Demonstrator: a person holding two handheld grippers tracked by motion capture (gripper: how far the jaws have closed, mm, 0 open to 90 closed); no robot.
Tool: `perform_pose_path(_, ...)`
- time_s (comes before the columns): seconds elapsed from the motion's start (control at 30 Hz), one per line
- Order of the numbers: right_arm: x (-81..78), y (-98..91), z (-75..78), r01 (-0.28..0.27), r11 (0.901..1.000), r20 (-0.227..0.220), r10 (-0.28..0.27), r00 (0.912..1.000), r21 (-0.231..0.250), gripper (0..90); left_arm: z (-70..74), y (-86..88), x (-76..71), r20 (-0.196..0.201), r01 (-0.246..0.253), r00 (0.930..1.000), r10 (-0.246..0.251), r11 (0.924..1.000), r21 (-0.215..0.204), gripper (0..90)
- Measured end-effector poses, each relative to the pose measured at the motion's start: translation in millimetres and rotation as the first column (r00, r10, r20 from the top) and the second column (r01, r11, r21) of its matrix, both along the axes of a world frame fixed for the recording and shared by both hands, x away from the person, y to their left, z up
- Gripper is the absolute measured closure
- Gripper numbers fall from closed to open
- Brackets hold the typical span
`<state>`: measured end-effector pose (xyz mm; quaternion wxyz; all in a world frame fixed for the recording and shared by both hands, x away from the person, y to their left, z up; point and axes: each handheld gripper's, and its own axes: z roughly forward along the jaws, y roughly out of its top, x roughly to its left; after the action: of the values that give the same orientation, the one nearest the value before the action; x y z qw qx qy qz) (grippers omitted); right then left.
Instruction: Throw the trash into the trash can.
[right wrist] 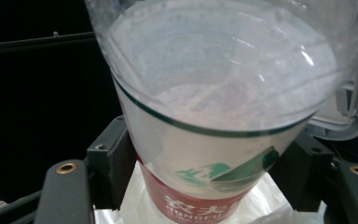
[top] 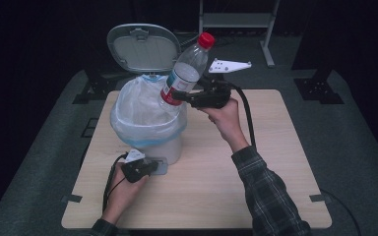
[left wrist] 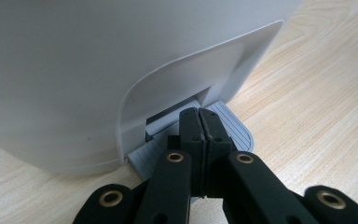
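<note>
Bottle (top: 186, 71), likely empty, light and a bit slippery, hangs tilted over the open white bin (top: 150, 130), squeezed low on its label by the right gripper (top: 179, 96), while the left gripper (top: 152, 164), closed tight, presses the bin's pedal (left wrist: 235, 128).

Wooden table (top: 275, 162), grey floor (top: 359, 162), metal frame (top: 236, 19) behind.

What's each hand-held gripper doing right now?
Left hand-held gripper: shut, pressing down on the bin's pedal.
Right hand-held gripper: shut on the bottle, held tilted over the open bin.
</note>
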<state>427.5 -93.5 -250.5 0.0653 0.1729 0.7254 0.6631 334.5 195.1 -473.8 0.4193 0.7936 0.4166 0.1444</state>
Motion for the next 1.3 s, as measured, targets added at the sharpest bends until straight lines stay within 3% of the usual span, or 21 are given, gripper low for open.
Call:
perform_pose_path(0.33,3.1,-0.4,-4.4,0.008,0.9998,-0.012,-0.008,0.9999,-0.018,27.2,-0.1,-0.4,-0.2,-0.001,-0.004,1.0000,0.004,1.0000,-0.006,89.1)
perform_pose_path(0.47,2.7,-1.2,-3.9,0.015,0.9998,-0.016,-0.015,0.9998,-0.016,21.4,-0.1,-0.4,-0.2,-0.001,-0.004,1.0000,0.004,1.0000,-0.006,89.0)
perform_pose_path(0.87,0.1,-7.2,-4.6,0.015,0.9998,-0.016,-0.015,0.9998,-0.016,21.1,-0.3,-1.0,-0.4,0.000,-0.007,1.0000,0.007,0.9999,-0.011,89.0)
perform_pose_path(1.1,-6.4,-13.8,-8.8,0.014,0.9998,-0.020,-0.014,0.9997,-0.013,21.1,-0.4,-1.1,-0.4,0.001,-0.006,1.0000,0.006,0.9999,-0.010,89.0)
perform_pose_path(1.3,-14.9,-21.8,-17.0,0.020,0.9991,-0.016,-0.021,0.9997,-0.037,21.1,-0.1,-2.1,-0.8,0.005,-0.009,0.9999,0.009,1.0000,-0.003,89.1)
